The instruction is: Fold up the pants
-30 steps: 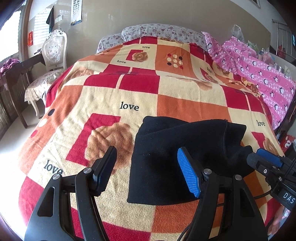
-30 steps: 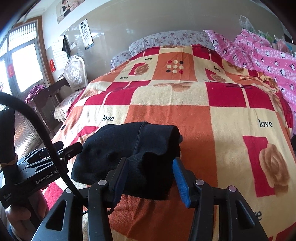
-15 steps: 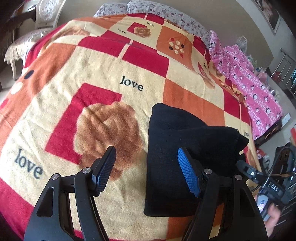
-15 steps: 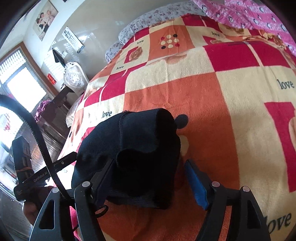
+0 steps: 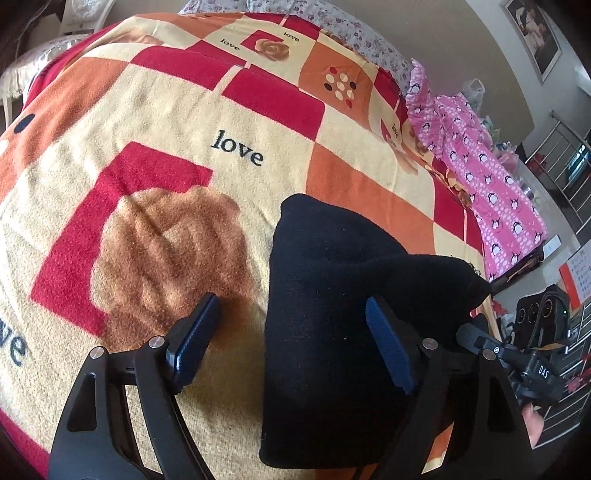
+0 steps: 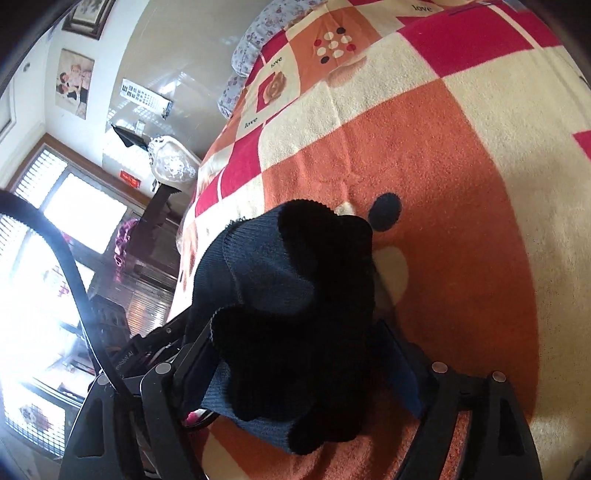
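- Your left gripper (image 5: 291, 343) hangs low over the bed, its fingers spread wide and clamping nothing; the left finger (image 5: 194, 341) sits above the brown rose patch, the blue-padded right finger (image 5: 388, 349) above the black cloth.
- The pants (image 5: 332, 310), black and folded into a thick rectangular bundle, lie on the patchwork blanket (image 5: 177, 122) near the bed's near edge, a little to the right of the word "love" (image 5: 238, 149).
- The bundle's left edge falls between your left gripper's two fingers, but neither pad can be seen pressing it.
- Your right gripper (image 6: 295, 369) straddles the end of the bundle, where the cloth (image 6: 295, 295) bunches up in a rounded hump with ribbed blue-black knit showing.
- Its fingers stand apart, one on each side of the bunched fabric; the cloth hides the pads, so you cannot tell from this view whether they pinch it.
- In the left wrist view, the right gripper's black body (image 5: 532, 373) shows at the bundle's far right corner, with a fingertip of your hand below it.
- A pink penguin-print quilt (image 5: 484, 177) lies along the bed's right side, and a floral pillow (image 5: 354, 29) at its head.
- A white ornate chair (image 6: 171, 162) stands by the wall near the windows.
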A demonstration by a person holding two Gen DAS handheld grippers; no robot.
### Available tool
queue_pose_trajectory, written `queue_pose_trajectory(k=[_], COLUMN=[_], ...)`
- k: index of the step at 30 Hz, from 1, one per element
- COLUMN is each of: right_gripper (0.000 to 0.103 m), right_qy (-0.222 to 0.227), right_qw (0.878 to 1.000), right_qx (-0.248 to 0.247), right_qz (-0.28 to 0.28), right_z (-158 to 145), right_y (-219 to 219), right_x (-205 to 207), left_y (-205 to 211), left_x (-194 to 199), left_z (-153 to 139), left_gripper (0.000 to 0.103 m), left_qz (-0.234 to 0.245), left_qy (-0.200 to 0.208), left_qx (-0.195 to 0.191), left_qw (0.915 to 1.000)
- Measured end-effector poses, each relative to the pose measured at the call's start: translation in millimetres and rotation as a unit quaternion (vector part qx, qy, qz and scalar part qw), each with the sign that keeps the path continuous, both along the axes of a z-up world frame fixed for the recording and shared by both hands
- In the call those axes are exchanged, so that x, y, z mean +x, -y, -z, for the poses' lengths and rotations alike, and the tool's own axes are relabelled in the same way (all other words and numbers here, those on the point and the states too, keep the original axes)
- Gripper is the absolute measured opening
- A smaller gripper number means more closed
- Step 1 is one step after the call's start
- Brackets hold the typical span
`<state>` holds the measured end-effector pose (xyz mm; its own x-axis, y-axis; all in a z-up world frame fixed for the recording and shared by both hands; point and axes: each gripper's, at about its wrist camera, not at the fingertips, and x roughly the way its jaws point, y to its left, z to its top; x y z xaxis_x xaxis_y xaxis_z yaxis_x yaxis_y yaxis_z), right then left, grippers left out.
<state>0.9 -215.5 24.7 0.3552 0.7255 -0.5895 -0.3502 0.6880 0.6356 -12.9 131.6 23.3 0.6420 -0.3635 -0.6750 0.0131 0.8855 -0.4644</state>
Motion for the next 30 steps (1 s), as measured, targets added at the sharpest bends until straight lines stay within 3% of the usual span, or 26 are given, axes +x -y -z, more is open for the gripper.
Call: queue_pose_trajectory(k=[4,5,7,9,14,19,23,27,29,30], right_gripper=[0.064,0.061,0.053,0.050,0.048,0.048,0.048,0.049,0.049,0.054], right_qy=[0.035,0.048,0.062,0.082,0.113,0.128,0.134,0.103,0.081,0.084], right_qw=[0.999,0.998,0.997,0.996,0.993,0.989,0.987,0.990,0.987,0.984], right_qx=[-0.032,-0.035,-0.032,-0.038,-0.034,-0.030,-0.047,-0.061,-0.115,-0.132], right_qz=[0.007,0.008,0.017,0.018,0.030,0.060,0.076,0.079,0.081,0.081], right_z=[-3,-5,-10,-18,-44,-68,-69,-46,-27,-21], right_y=[-7,-7,-6,-7,2,17,22,25,22,22], right_x=[-9,-12,-18,-23,-16,19,56,95,106,106], left_y=[18,21,29,36,44,70,85,92,93,94], left_x=[2,1,-2,-5,6,42,82,112,116,113], left_z=[-2,-3,-10,-19,-51,-71,-63,-38,-25,-23], left_gripper=[0.079,0.059,0.053,0.040,0.038,0.038,0.038,0.038,0.039,0.042], left_qz=[0.028,0.039,0.044,0.044,0.058,0.060,0.063,0.046,0.039,0.038], left_qy=[-0.008,-0.003,0.006,0.016,0.047,0.075,0.065,0.028,0.013,0.019], left_qx=[0.049,0.045,0.062,0.083,0.061,0.082,0.089,0.106,0.116,0.124], left_qw=[0.9984,0.9982,0.9971,0.9954,0.9953,0.9920,0.9919,0.9929,0.9923,0.9914])
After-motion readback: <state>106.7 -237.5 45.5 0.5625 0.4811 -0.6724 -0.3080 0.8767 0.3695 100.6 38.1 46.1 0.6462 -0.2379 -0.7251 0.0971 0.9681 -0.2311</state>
